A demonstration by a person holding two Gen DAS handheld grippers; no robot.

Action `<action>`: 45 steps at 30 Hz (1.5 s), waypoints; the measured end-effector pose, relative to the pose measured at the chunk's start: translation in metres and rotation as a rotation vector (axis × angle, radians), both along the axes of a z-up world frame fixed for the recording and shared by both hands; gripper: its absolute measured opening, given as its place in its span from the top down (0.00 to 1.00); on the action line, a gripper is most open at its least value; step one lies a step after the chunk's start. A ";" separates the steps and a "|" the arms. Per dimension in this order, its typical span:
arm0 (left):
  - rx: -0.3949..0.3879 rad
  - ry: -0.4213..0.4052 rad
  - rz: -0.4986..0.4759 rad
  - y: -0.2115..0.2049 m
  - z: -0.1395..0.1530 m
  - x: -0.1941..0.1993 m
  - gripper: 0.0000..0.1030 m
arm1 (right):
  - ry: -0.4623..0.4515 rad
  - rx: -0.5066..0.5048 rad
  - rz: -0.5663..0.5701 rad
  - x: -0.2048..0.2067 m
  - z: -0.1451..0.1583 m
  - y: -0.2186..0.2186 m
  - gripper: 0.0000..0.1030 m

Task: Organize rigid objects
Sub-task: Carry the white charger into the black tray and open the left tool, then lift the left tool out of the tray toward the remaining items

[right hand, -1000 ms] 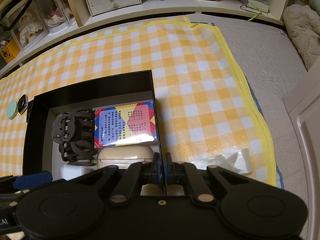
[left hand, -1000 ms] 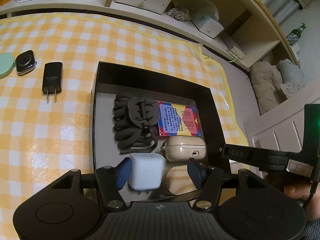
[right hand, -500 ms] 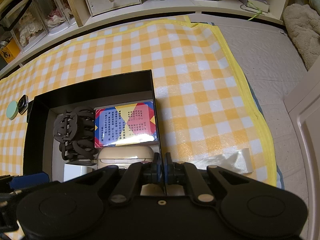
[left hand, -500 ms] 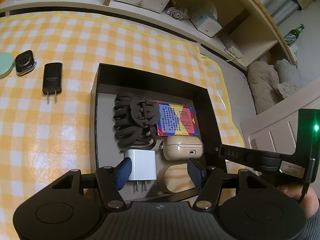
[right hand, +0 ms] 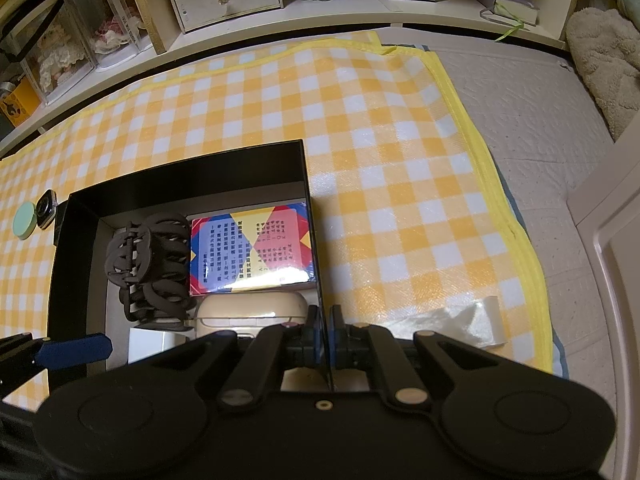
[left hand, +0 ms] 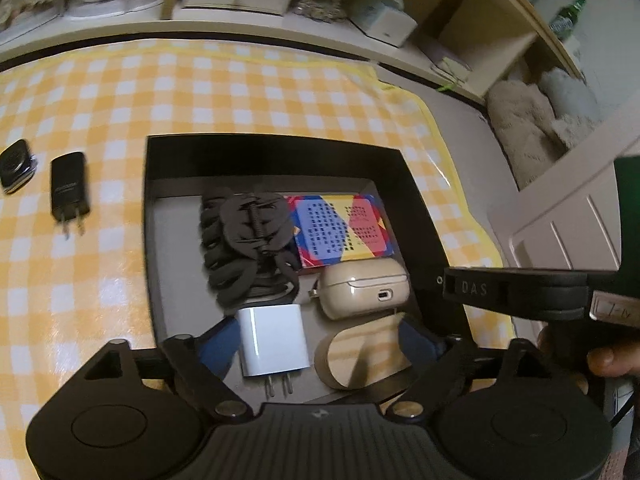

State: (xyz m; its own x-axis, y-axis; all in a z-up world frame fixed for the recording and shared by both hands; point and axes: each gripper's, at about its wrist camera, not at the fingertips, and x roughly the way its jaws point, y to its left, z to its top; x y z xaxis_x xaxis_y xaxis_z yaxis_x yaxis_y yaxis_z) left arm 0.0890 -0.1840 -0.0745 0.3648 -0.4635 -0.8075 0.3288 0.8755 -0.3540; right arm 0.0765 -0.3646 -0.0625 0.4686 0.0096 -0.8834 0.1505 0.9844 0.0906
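Inside your black box (left hand: 276, 158) sits the white charger (left hand: 274, 340) (left gripper (left hand: 316, 342) opening off it), black charger (left hand: 69, 190) left.

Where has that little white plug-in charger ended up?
In the left wrist view, the white charger lies inside the black box, at its near edge, just below the dark hair claw and left of the beige earbud case.

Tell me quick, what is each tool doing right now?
Left tool: jaws opening, white charger lying loose between them, not gripped.
Right tool: shut on the black box's wall.
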 end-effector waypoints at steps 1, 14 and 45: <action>-0.001 0.001 -0.013 -0.002 0.000 0.000 0.09 | 0.000 -0.001 0.001 0.000 0.000 0.000 0.95; -0.089 0.090 0.004 0.003 0.001 0.009 0.00 | -0.004 0.010 -0.004 -0.001 0.000 -0.002 0.95; -0.063 0.020 -0.069 0.055 0.080 0.004 0.00 | -0.010 0.047 -0.026 -0.003 0.005 -0.006 0.95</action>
State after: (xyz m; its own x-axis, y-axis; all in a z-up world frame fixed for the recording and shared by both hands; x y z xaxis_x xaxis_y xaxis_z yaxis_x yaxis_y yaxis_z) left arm 0.0934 -0.1293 0.0053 0.3141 -0.5374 -0.7827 0.3801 0.8266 -0.4150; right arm 0.0730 -0.3709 -0.0575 0.4781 0.0389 -0.8775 0.1748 0.9748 0.1384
